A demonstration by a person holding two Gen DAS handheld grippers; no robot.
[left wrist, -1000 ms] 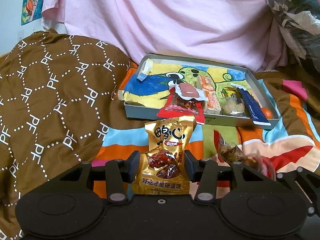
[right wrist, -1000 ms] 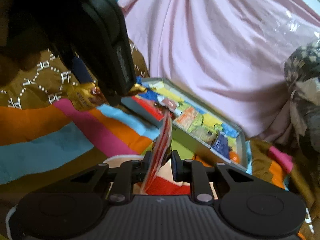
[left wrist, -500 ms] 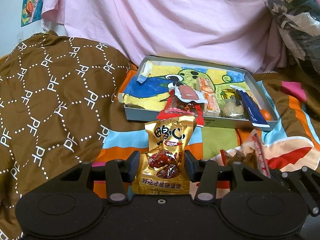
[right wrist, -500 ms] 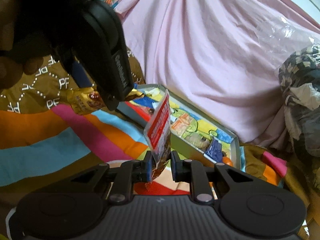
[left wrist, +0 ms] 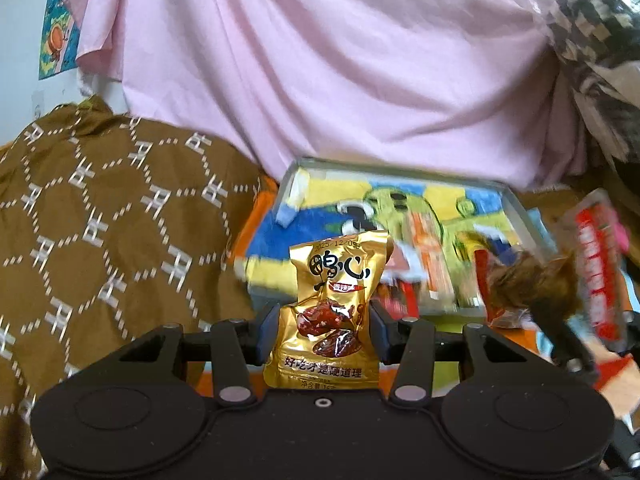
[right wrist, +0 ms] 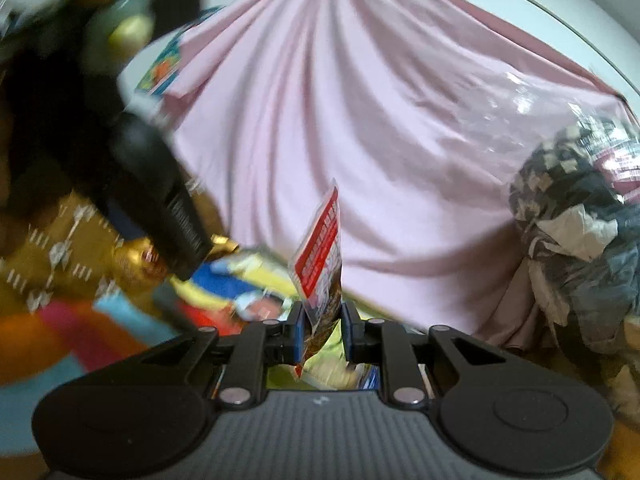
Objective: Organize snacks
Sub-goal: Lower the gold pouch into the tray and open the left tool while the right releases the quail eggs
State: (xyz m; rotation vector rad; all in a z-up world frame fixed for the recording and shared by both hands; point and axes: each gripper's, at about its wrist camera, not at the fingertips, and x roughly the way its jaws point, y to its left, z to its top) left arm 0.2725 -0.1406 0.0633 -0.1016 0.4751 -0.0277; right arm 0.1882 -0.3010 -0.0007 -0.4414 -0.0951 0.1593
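Gold snack packet (left wrist: 332, 312) — reads "好吃才是硬道理" — dated 2025/12/09.

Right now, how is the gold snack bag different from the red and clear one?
The gold packet is shiny foil you cannot see through; the red and clear packet shows brown snack inside. The gold packet faces the left gripper's camera flat; the red one stands edge-on in the right gripper. Both are pinched at their lower part and held up near the tray.

Home bedroom: patterned brown blanket (left wrist: 100, 232) on the left, striped colourful bedspread (right wrist: 52, 344) near, draped pink sheet (left wrist: 340, 80) far behind, poster (left wrist: 56, 36) on wall.
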